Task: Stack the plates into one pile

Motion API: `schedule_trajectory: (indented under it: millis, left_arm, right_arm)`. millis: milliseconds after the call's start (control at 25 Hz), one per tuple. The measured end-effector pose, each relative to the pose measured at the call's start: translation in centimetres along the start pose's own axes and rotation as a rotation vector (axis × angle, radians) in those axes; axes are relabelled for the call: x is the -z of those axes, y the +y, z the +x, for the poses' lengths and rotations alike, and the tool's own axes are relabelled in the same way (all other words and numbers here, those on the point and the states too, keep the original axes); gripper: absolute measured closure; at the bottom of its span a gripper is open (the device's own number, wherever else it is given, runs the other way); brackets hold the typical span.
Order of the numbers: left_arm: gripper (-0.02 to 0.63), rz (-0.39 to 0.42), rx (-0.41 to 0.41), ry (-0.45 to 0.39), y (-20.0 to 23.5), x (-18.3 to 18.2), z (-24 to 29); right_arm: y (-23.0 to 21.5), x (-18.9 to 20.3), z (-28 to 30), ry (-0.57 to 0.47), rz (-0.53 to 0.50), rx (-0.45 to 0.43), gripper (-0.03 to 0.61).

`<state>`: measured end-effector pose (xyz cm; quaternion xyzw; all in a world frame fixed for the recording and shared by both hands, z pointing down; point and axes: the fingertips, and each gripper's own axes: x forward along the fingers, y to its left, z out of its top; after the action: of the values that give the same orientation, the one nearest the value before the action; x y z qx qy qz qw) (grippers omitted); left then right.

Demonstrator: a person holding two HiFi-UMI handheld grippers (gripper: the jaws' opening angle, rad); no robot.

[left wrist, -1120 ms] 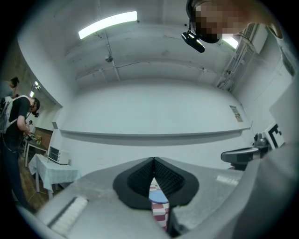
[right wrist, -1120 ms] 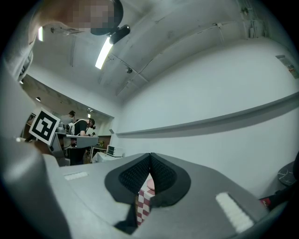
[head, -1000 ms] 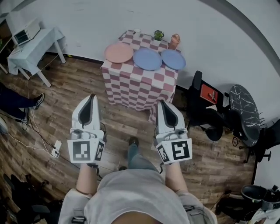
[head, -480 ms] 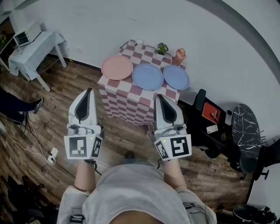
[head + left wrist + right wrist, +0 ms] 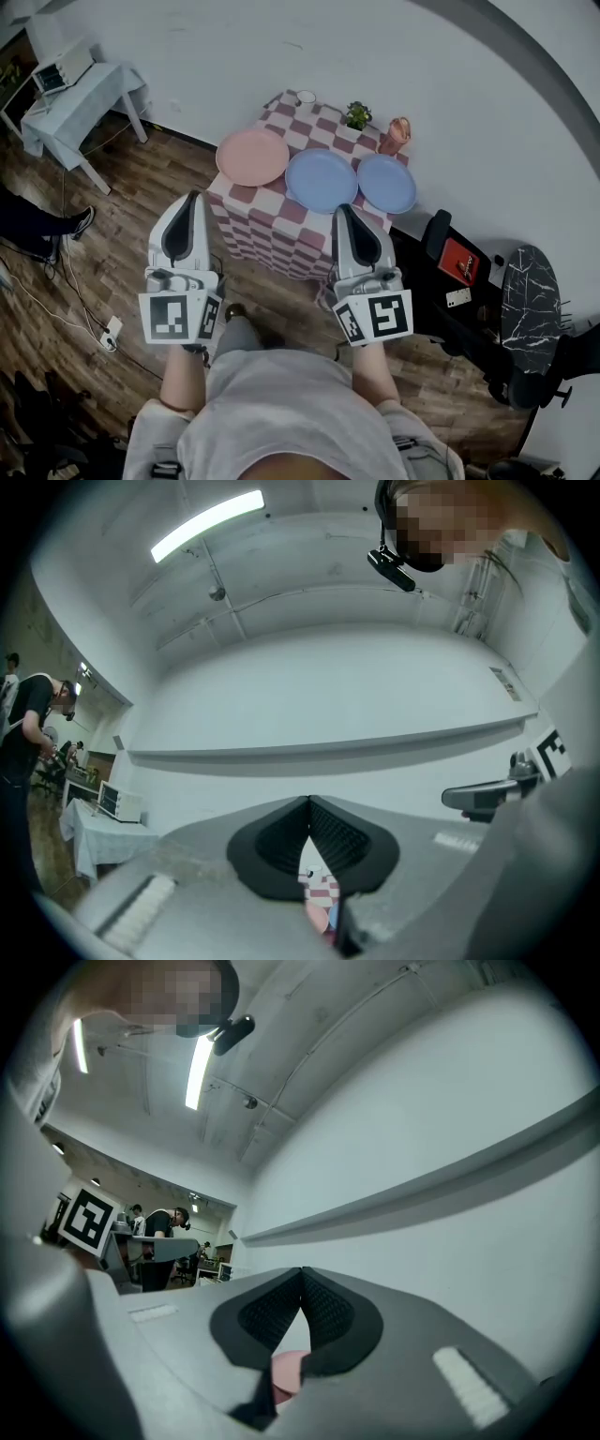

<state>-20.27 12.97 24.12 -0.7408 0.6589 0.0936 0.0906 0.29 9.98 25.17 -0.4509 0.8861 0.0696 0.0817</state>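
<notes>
Three plates lie in a row on a table with a red and white checked cloth [image 5: 272, 211]: a pink plate [image 5: 252, 156] at the left, a blue plate [image 5: 322, 180] in the middle and a second blue plate [image 5: 386, 183] at the right. My left gripper [image 5: 191, 201] and right gripper [image 5: 344, 214] are held side by side in front of the table, above the floor and short of the plates. Both are shut with nothing between the jaws. In the left gripper view the left gripper [image 5: 308, 806] points at the wall above the table; the right gripper [image 5: 301, 1274] does the same.
At the back of the table stand a small white cup [image 5: 306, 97], a potted plant [image 5: 356, 115] and a pinkish jug [image 5: 397, 135]. A white side table [image 5: 80, 97] with a box is at the far left. A black chair [image 5: 454, 272] and round dark table [image 5: 527, 295] stand at the right.
The table with the plates has come nearer and lower in the head view as the person walks toward it. Both grippers keep their pose and stay shut.
</notes>
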Motion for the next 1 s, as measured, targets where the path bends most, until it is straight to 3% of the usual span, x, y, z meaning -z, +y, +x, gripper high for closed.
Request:
schedule_trajectory:
  millis: [440,1000]
  left_arm:
    - [0.609,-0.023,0.01,0.009,5.2,3.5,9.2]
    - [0.607,-0.041,0.172,0.066,12.4,7.8,24.7]
  right_arm:
    - [-3.0,3.1,9.5,0.02,0.004,0.03,0.577]
    - [-7.1,7.2,24.0,0.082,0.025,0.186,0.577]
